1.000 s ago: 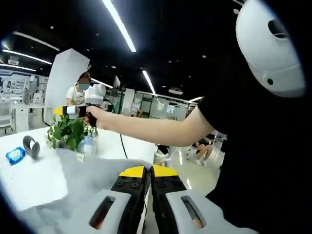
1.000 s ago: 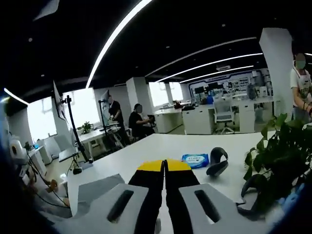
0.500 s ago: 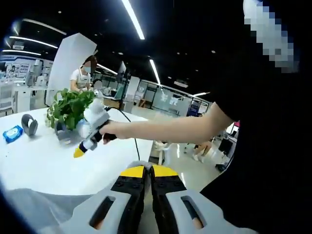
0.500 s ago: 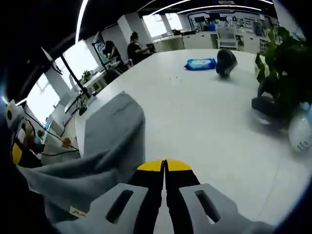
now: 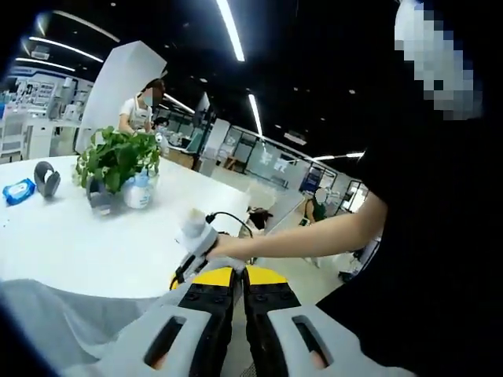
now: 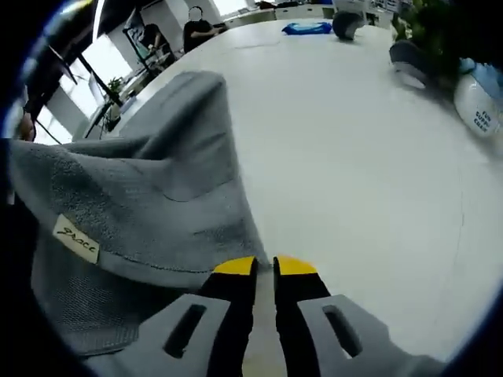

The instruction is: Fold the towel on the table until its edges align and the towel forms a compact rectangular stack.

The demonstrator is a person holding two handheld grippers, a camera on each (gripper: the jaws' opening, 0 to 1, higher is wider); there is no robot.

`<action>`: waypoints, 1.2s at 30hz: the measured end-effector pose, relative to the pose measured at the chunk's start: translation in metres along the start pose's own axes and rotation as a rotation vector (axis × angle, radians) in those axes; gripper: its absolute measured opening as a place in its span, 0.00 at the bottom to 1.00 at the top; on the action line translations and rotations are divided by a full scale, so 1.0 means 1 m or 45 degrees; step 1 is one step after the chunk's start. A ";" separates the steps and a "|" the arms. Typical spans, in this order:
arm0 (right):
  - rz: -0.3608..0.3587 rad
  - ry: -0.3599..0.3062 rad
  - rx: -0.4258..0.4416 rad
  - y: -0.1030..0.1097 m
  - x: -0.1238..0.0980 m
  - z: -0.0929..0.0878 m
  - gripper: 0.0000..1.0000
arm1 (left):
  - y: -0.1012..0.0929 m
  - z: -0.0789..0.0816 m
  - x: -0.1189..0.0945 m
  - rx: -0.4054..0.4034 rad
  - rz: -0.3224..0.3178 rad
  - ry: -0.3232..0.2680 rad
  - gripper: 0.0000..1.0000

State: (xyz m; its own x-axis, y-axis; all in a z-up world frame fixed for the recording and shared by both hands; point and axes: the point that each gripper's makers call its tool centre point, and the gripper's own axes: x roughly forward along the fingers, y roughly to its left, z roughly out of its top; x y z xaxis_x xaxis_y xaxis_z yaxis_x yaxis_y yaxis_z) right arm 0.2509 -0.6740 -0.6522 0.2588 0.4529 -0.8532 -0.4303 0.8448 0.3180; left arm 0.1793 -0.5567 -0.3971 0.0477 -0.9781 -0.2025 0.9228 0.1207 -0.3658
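An open-plan office under long ceiling light strips, with desks and people at the far side, surrounds a broad white table point(image 6: 369, 181). On the table's near left part lies the grey towel point(image 6: 149, 204), rumpled and partly doubled over, a small cream label point(image 6: 76, 239) sewn at its near edge. In the right gripper view, the right gripper point(image 6: 264, 267) is low over the table at the towel's right edge, its yellow-tipped jaws parted by a narrow gap; whether cloth is pinched between them cannot be told. In the left gripper view, the left gripper point(image 5: 237, 275) has its jaws pressed together, grey towel cloth spreading away to its left; whether the jaws have hold of it cannot be told. Just beyond the left gripper's tips, the person's hand point(image 5: 228, 247) on a bare forearm holds the right gripper down near the table edge. Far across the table stand a potted green plant point(image 5: 118, 157), a white bottle point(image 5: 140, 192) just beside it, a dark headset-like object point(image 5: 45, 177) and a blue packet point(image 5: 17, 191). A person in a white shirt point(image 5: 140, 110) stands behind the plant.
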 end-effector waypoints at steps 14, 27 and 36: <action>-0.185 0.015 -0.185 -0.009 0.004 0.000 0.03 | -0.004 -0.001 -0.002 0.008 0.014 -0.002 0.04; -0.264 -0.700 -0.106 -0.034 -0.127 0.150 0.02 | -0.031 0.031 -0.002 0.157 -0.056 -0.088 0.04; -0.251 -0.957 -0.105 -0.042 -0.192 0.222 0.01 | -0.047 0.063 0.005 0.254 -0.126 -0.199 0.04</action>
State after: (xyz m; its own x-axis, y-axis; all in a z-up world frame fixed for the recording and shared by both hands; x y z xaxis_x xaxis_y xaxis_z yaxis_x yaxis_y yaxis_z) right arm 0.4108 -0.7332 -0.4100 0.8410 0.3927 -0.3721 -0.3705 0.9193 0.1329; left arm 0.1602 -0.5778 -0.3231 -0.0020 -0.9997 -0.0262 0.9822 0.0030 -0.1877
